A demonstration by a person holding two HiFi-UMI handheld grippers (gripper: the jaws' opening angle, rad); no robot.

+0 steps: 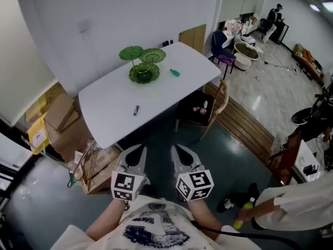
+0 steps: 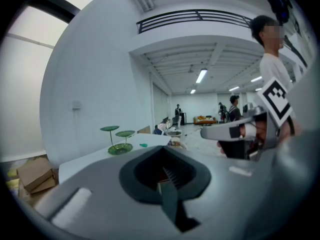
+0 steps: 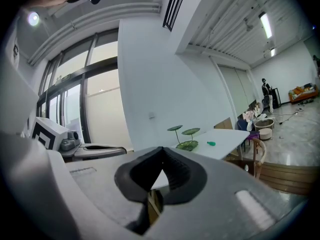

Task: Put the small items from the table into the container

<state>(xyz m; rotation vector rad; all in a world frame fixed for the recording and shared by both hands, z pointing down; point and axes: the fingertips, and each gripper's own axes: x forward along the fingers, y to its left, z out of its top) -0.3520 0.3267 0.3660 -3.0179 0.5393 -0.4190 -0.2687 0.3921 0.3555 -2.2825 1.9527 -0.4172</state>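
Closest in, the left gripper (image 1: 138, 151) and right gripper (image 1: 178, 151) sit side by side just in front of the person's chest, marker cubes toward the body, tips aimed forward at the near edge of the table (image 1: 104, 108) and tilted only a little downward. Both claws are fully closed with nothing between the pads, as each gripper view shows. Neither has reached the table; both are well apart from everything on it

On the white top lie a blue piece (image 1: 136, 110) toward the near side and a green piece (image 1: 175, 73) farther off, just right of the dish (image 1: 153, 55). That green tiered dish stands at the far side. A pale speck lies between the blue piece and the dish, too small to identify

Both pieces look light and stiff, probably plastic, and likely to skid on the smooth top. I'd open the claw only slightly and pinch across the short width with the very tips. The dish's leaf trays ride on thin stems, so it may tip if bumped; release gently from above
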